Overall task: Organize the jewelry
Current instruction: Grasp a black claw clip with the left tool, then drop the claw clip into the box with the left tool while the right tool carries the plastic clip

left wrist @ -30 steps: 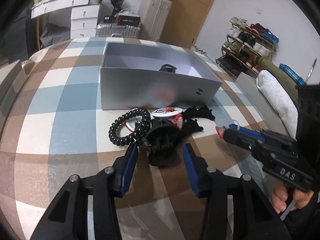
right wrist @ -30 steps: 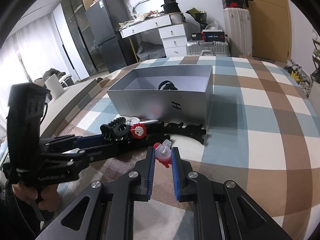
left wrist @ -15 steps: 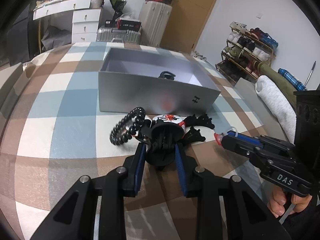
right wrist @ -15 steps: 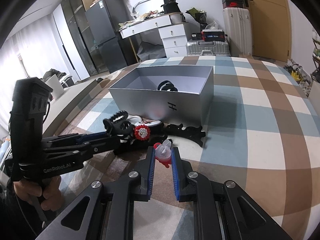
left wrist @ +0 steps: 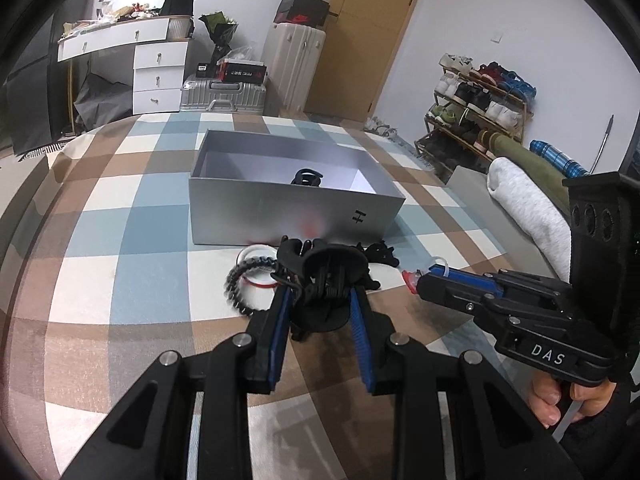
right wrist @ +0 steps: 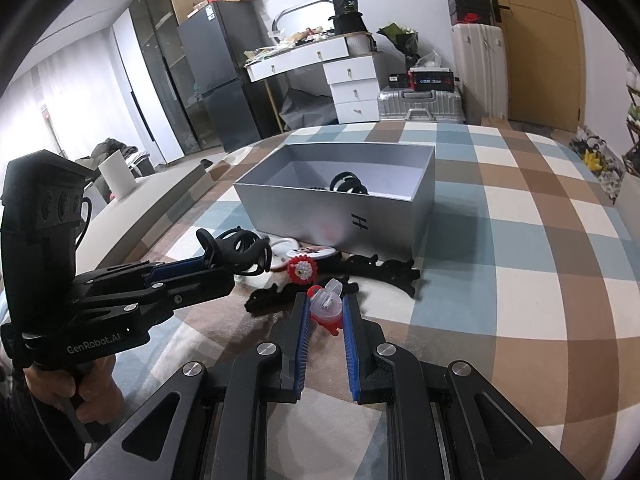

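Observation:
My left gripper (left wrist: 320, 296) is shut on a black claw hair clip (left wrist: 324, 268) and holds it just above the checked cloth. From the right wrist view the same clip (right wrist: 236, 248) sticks out of the left gripper (right wrist: 216, 264). My right gripper (right wrist: 325, 312) is shut on a small red and clear trinket (right wrist: 326, 306), low over the cloth. An open silver box (left wrist: 280, 216) stands behind them with a black hair piece (left wrist: 306, 178) inside. In front of the box lie a coiled black hair tie (left wrist: 240, 284), a red beaded piece (right wrist: 302, 270) and black jagged clips (right wrist: 384, 272).
A round badge (right wrist: 308, 252) and a clear ring with a red rim (left wrist: 256, 264) lie by the box's front wall. The checked cloth (right wrist: 520, 240) spreads wide to the right. A hand (left wrist: 560, 400) grips the right tool's handle. Furniture, suitcases and a shoe rack stand far behind.
The left jaws closed around the black claw clip and raised it off the cloth; the coiled tie beside it shifted. The right gripper kept still with the red trinket.

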Available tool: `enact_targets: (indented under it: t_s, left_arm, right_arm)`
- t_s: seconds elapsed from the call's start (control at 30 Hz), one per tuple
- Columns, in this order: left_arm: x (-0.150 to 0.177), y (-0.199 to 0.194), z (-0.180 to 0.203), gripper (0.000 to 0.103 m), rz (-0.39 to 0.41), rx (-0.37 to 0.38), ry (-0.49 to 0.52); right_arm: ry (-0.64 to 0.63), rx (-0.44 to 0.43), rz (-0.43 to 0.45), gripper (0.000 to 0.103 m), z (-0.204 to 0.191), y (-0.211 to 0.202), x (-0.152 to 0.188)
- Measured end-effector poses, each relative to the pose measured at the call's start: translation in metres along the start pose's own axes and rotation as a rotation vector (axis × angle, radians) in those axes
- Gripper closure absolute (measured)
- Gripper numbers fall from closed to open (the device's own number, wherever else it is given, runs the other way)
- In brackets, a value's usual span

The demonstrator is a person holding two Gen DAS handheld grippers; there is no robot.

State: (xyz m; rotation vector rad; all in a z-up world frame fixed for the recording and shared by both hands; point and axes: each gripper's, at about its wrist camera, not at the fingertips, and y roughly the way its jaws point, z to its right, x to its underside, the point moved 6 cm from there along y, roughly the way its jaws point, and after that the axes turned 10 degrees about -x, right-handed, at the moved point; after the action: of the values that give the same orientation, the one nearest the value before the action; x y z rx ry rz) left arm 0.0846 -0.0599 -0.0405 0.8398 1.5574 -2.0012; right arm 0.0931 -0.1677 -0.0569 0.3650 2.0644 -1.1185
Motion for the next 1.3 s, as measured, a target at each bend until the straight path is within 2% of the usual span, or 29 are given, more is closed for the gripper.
enact_targets:
  t_s: [0.23,0.73,1.3]
  left_arm:
    - [-0.005,-0.008,0.003,0.079,0.032,0.008,0.0]
    - [-0.029,-0.008,-0.014,0.079,0.108,-0.025,-0.022]
    - [-0.044,0.001,-0.032,0.079,0.129,-0.074,-0.074]
  right_arm:
    - [-0.012,-0.007,0.02,0.088,-0.006,-0.007,-0.003]
    - [-0.051,-0.025,0.09,0.088,-0.016,-0.023,-0.021]
    - [-0.045,-0.006,0.159,0.088,-0.013,-0.023,-0.044]
